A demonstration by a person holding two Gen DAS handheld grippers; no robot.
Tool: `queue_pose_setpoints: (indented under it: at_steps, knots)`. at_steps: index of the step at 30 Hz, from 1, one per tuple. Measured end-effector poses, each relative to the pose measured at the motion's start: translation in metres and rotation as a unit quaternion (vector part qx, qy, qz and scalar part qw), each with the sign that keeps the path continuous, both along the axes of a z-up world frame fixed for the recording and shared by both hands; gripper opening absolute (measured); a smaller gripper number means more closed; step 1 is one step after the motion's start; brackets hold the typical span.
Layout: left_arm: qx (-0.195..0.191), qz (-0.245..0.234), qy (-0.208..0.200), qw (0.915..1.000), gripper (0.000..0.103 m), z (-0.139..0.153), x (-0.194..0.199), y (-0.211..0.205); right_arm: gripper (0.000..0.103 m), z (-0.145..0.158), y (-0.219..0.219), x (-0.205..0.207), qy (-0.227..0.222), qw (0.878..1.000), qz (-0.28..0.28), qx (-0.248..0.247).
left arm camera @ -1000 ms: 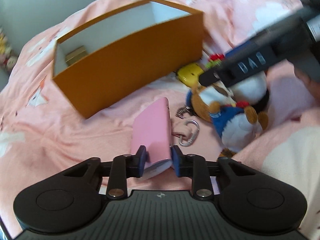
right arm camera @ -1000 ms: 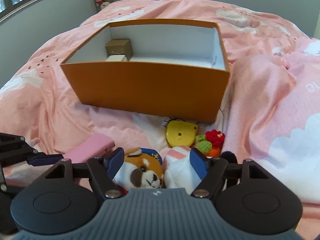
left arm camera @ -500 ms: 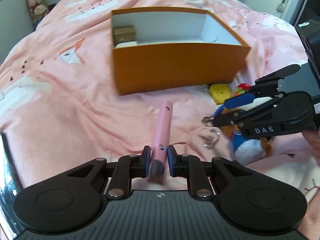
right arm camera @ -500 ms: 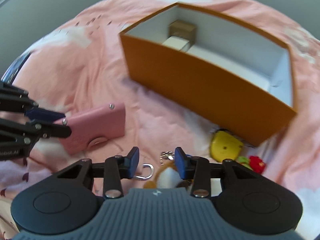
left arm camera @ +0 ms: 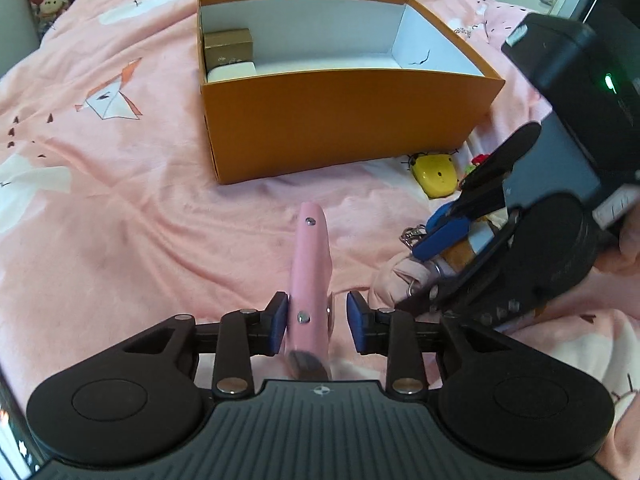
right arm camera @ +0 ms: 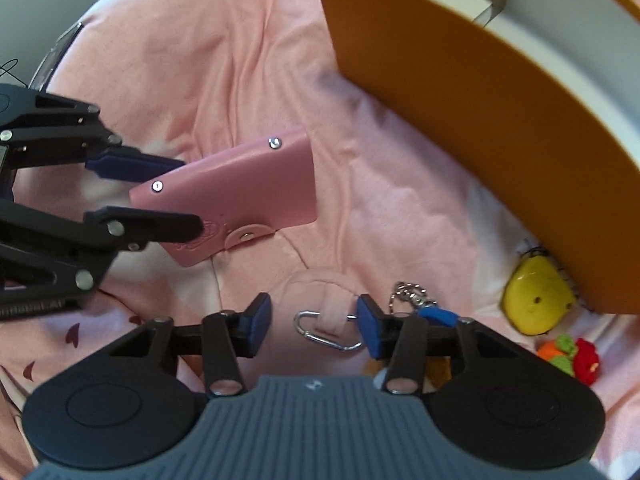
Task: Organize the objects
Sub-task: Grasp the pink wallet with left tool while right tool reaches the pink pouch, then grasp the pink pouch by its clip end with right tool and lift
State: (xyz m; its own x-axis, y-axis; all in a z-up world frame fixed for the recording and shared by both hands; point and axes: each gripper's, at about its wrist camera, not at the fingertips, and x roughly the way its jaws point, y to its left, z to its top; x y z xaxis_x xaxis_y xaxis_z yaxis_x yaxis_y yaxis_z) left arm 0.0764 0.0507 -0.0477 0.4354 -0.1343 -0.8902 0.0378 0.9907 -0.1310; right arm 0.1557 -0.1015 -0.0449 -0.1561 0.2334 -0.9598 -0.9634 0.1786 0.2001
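A pink wallet [left arm camera: 310, 264] stands on edge between the pads of my left gripper [left arm camera: 318, 322]; the jaws stand slightly apart with a gap at the right pad. In the right wrist view the wallet [right arm camera: 240, 196] lies between the left gripper's fingers [right arm camera: 140, 166]. My right gripper [right arm camera: 314, 326] is open over a fold of sheet and a silver carabiner [right arm camera: 326, 330]. An orange box [left arm camera: 340, 120] lies ahead, holding a gold box [left arm camera: 228, 46] and a white item [left arm camera: 232, 72].
A yellow coin purse [left arm camera: 436, 174] lies by the box's near right corner, also in the right wrist view [right arm camera: 536, 302]. A red and green knitted toy [right arm camera: 572, 358] lies beside it. A plush toy is mostly hidden under my right gripper [left arm camera: 520, 240]. Pink bedding [left arm camera: 120, 200] lies all around.
My left gripper's jaws have opened slightly around the wallet. My right gripper has opened wider and dropped lower over the carabiner and the sheet fold, closer to the orange box.
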Motion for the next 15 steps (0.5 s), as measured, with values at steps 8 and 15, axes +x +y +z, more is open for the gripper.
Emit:
queue_pose_setpoints:
  at_steps: [8, 15]
  knots:
    - [-0.012, 0.008, 0.014, 0.9998, 0.022, -0.014, 0.01, 0.001, 0.067, -0.014, 0.01, -0.026, -0.045, 0.998, 0.04, -0.016]
    - [-0.021, 0.03, -0.001, 0.9993, 0.022, -0.012, -0.002, 0.003, 0.066, -0.026, 0.01, -0.053, -0.105, 0.99, 0.084, -0.029]
